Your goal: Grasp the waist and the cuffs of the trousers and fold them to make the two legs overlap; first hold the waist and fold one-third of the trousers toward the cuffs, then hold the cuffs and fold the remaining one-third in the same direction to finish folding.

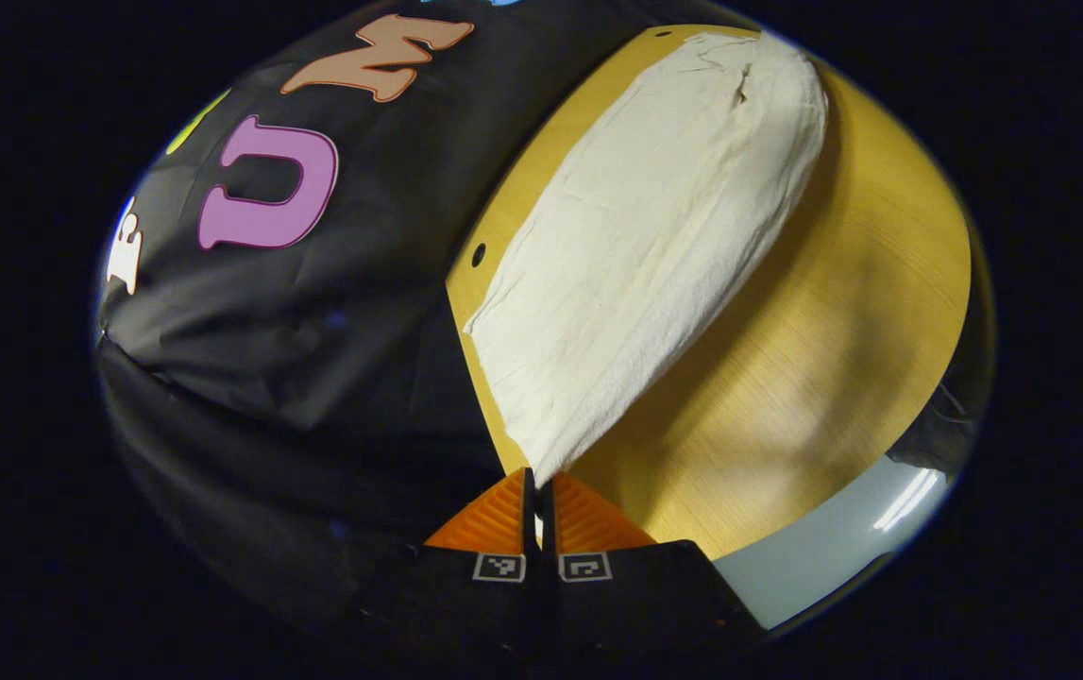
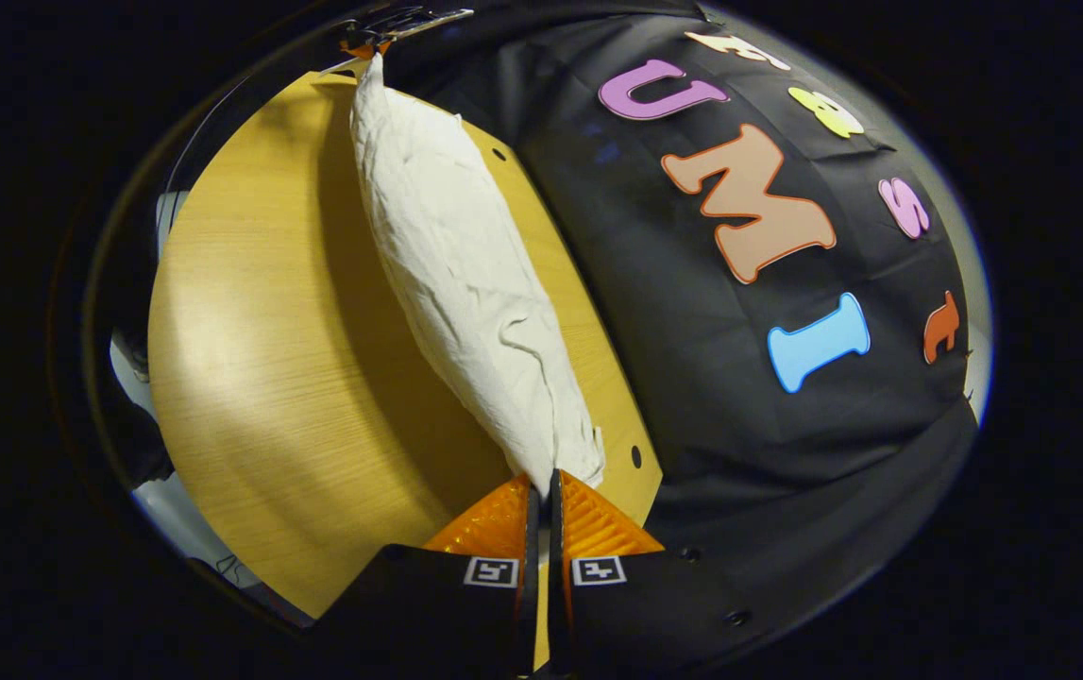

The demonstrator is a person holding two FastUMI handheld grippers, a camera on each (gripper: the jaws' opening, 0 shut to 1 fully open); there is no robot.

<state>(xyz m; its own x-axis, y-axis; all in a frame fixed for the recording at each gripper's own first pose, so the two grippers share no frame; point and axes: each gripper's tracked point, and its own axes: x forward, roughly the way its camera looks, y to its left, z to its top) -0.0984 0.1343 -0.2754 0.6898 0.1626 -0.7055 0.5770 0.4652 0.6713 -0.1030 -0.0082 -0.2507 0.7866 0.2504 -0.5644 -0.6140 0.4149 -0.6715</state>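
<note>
Wood table (image 1: pixel 815 378), trousers (image 1: pixel 654 246) stretched btwn L gripper (image 1: pixel 538 491) & R gripper (image 2: pixel 541 491), both clamped on ends.

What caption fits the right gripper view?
Right gripper pinches one end of cream cloth trousers stretched above a round wooden table.

Right gripper (image 2: pixel 541 486) at the bottom of the right gripper view, jaws closed to a thin slit and pinching one end of the cream trousers (image 2: pixel 465 274). Trousers drawn out in a long, wrinkled band, lifted off the wooden desk (image 2: pixel 258 359) and casting a shadow along it. Far end of the band pinched by the left gripper (image 2: pixel 366 42) at the top edge, well apart from the right gripper. Black cloth wall (image 2: pixel 739 397) past the desk's edge.
</note>
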